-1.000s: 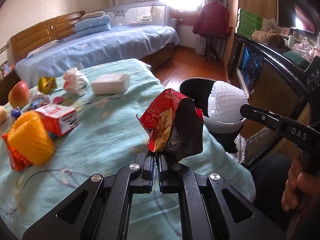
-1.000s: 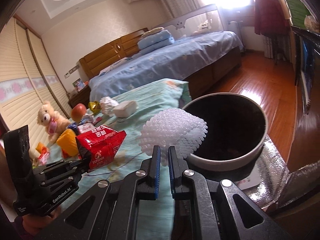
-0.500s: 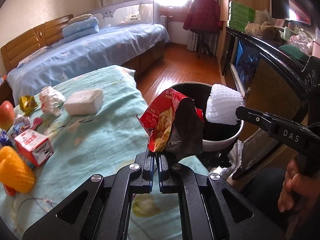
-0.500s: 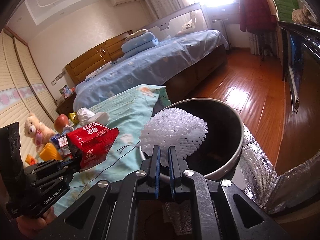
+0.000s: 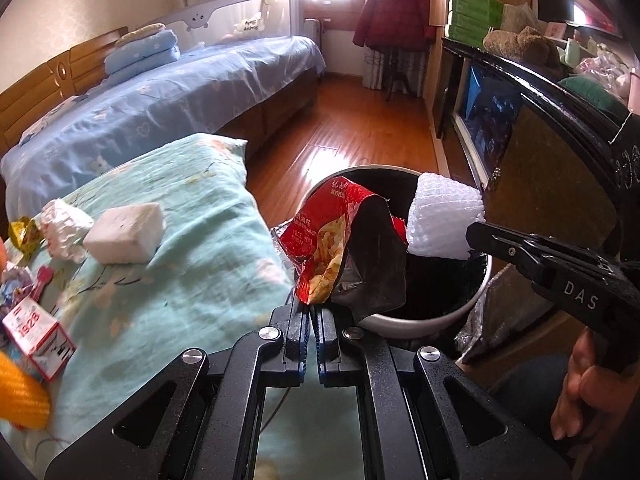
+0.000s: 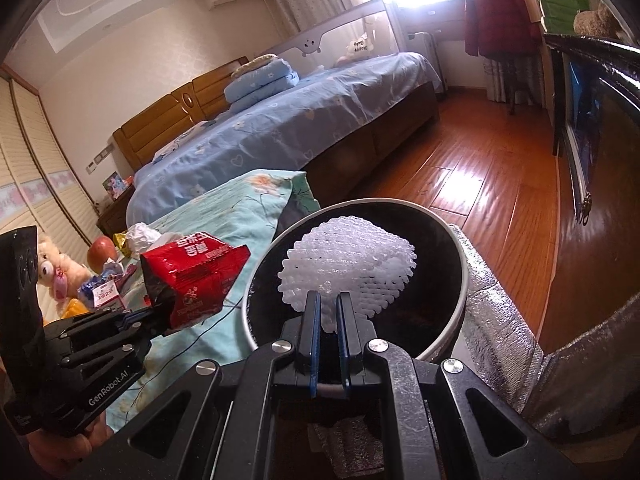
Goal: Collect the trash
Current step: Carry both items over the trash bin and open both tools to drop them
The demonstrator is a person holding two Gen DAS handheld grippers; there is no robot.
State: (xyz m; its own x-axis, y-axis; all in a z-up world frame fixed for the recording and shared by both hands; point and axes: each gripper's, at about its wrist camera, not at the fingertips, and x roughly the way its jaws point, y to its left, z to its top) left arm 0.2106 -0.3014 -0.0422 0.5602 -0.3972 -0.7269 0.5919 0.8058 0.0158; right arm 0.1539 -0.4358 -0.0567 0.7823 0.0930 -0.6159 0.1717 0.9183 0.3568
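My left gripper is shut on a torn red snack bag, held at the near left rim of the round black bin. In the right wrist view that red snack bag hangs just left of the bin, pinched by the left gripper. My right gripper is shut on a white foam fruit net, which hangs over the bin's dark opening. From the left wrist view the foam net sits at the tip of the right gripper, above the bin's right side.
The teal-covered table holds a white foam block, crumpled white wrapper, a small red-and-white carton, a yellow net and small sweets. Silver foil padding lies right of the bin. A blue bed stands behind.
Both grippers have carried their loads toward the bin: the foam net went from its rim to over its opening, the snack bag from over the table to its near rim.
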